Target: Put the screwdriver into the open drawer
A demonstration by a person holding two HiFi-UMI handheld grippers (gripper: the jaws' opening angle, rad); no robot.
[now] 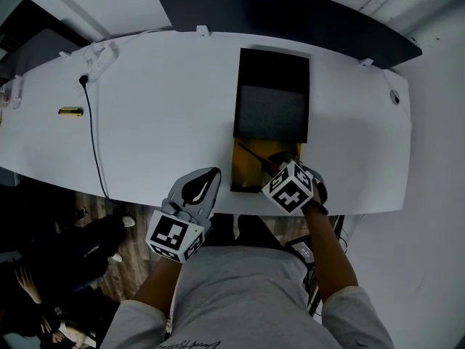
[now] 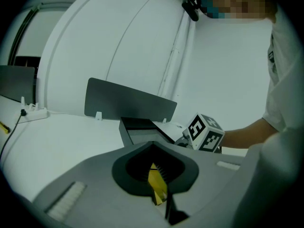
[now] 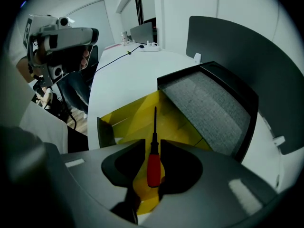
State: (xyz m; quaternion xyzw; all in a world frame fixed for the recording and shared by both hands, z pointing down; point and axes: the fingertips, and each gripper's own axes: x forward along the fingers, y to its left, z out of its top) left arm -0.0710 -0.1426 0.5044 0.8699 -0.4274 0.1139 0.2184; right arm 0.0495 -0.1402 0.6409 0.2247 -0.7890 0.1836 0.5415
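The screwdriver (image 3: 153, 165), with a red handle and a dark shaft, lies in the open yellow drawer (image 3: 128, 115), its tip pointing toward the black cabinet (image 1: 271, 93). In the head view its shaft (image 1: 253, 153) crosses the drawer floor (image 1: 245, 171). My right gripper (image 3: 152, 144) hovers just above the handle with its jaws open on either side and not pressing it; in the head view its marker cube hides most of the right gripper (image 1: 282, 169). My left gripper (image 1: 206, 176) rests by the table's front edge, left of the drawer, shut and empty. In its own view the left gripper (image 2: 152, 147) faces the drawer.
The white table (image 1: 167, 107) carries a power strip (image 1: 99, 58), a black cable (image 1: 93, 137) and a small yellow object (image 1: 70, 110) at the left. A dark panel (image 1: 290, 13) stands behind the cabinet. The table's front edge runs beside both grippers.
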